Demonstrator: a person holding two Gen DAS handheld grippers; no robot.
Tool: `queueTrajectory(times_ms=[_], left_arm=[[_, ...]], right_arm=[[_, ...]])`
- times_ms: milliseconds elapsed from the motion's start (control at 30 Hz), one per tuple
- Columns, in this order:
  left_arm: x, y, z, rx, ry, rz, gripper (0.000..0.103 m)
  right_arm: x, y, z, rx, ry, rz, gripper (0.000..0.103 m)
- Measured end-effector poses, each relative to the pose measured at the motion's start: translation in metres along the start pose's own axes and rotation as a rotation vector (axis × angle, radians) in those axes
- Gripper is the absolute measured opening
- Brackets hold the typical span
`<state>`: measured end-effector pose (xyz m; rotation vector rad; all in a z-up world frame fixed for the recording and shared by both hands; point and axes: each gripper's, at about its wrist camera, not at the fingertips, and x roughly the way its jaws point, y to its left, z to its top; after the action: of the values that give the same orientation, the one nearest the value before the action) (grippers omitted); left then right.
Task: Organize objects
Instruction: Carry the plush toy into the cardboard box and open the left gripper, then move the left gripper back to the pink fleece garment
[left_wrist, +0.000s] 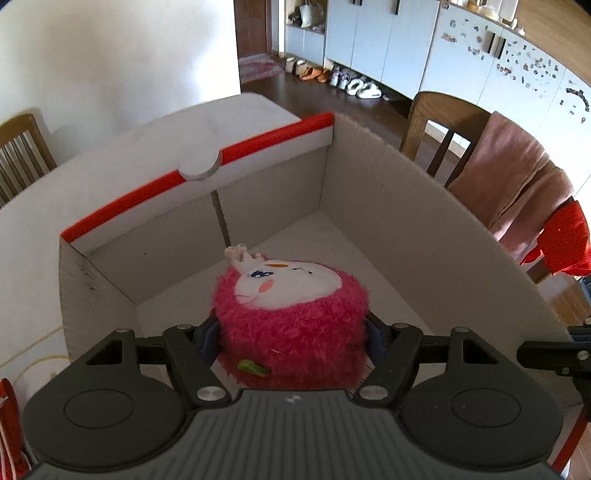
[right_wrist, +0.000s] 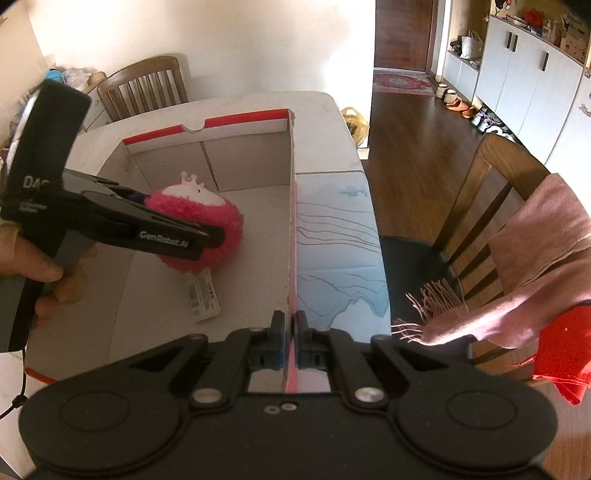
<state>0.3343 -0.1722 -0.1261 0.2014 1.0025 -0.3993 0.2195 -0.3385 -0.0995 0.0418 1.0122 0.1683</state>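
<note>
A: Box (left_wrist: 369, 206) sits open on the counter (right_wrist: 325, 122), right tongs (right_wrist: 291, 332) pinched on its side wall (right_wrist: 291, 221), holding it steady.

B: And the left tongs (left_wrist: 291, 339) are squeezing the pink plush toy (left_wrist: 291, 317), hanging low inside the box.

A: Risk looks like the fuzz snagging the pads on release, or the toy's paper tag (right_wrist: 203, 295) getting crushed underneath.

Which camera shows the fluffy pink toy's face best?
The left wrist view: the pink plush toy faces up, showing eye, cheek and crown. In the right wrist view, the left gripper hides much of it.
</note>
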Motion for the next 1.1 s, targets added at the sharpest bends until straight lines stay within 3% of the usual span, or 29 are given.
queueTrajectory(times_ms=[333,533,733,1100], left_arm=[[0.011,0.005,0.003,-0.013,0.065,-0.01,0.083],[0.004,0.01,0.001,-0.044,0.055,-0.018,0.084],[-0.017,0.016,-0.003,-0.062,0.007,-0.029,0.084],[-0.09,0.027,-0.024,-0.094,-0.132,-0.046,0.085]], right_arm=[[0.0,0.001,0.0,0.003,0.004,-0.013,0.003],[0.002,0.001,0.001,0.006,0.007,-0.019,0.003],[0.002,0.002,0.002,0.003,0.012,-0.027,0.003],[0.003,0.007,0.004,-0.008,0.011,-0.052,0.003]])
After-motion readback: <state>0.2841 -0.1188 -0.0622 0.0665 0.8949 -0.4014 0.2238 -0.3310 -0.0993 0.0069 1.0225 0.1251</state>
